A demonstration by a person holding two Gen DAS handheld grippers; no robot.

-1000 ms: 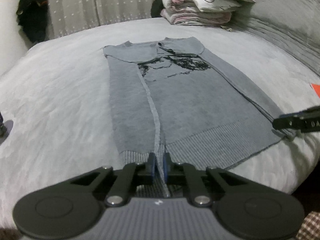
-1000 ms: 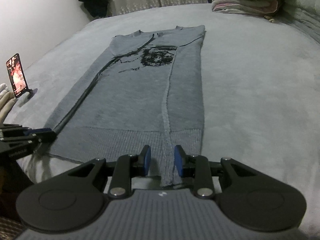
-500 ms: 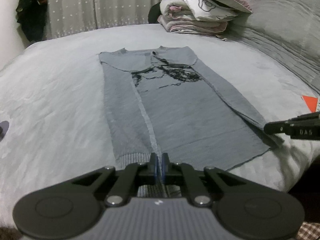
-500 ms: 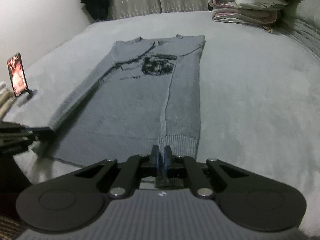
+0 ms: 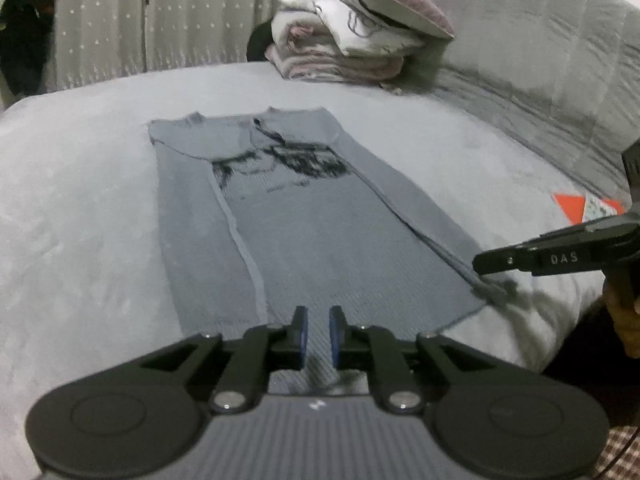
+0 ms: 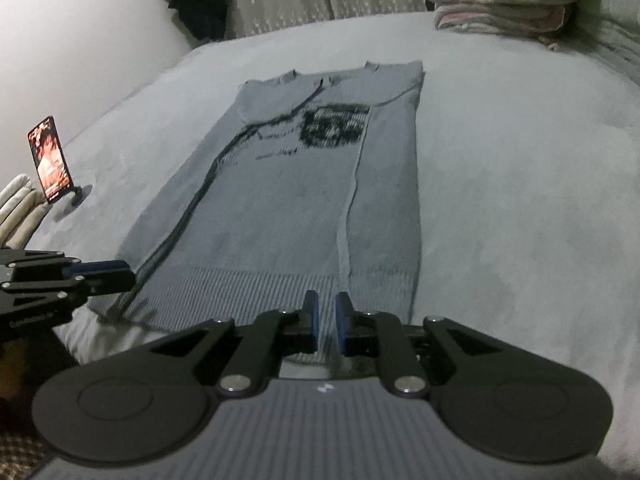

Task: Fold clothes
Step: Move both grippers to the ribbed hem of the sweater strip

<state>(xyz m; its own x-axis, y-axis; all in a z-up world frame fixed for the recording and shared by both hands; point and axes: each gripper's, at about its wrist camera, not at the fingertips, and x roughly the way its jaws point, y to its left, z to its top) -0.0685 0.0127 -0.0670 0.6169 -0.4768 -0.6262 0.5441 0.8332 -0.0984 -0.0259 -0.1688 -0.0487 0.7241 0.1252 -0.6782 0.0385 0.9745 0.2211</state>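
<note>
A grey knit sweater [image 5: 312, 232] with a black print lies flat on the grey bed [image 5: 80, 208], both sleeves folded in along its length. My left gripper [image 5: 318, 336] is at the ribbed bottom hem near the left sleeve's seam. Its jaws are opening, a narrow gap shows, and hem fabric lies between the pads. My right gripper [image 6: 327, 320] is at the hem [image 6: 248, 292] by the right sleeve's seam, also opening with hem fabric in the gap. Each gripper shows in the other's view: right gripper [image 5: 500, 260], left gripper [image 6: 100, 276], both at the sweater's lower corners.
Folded bedding and a pillow [image 5: 352, 48] are stacked at the head of the bed. A phone on a stand [image 6: 50, 160] and pale folded clothes [image 6: 16, 208] sit at the bed's left edge. An orange item [image 5: 572, 206] lies to the right. The bed's near edge runs just under the hem.
Half a second ago both grippers were shut on the hem; now a small gap shows between each pair of pads. The right jaws stood apart a second ago. The left view has tilted upward.
</note>
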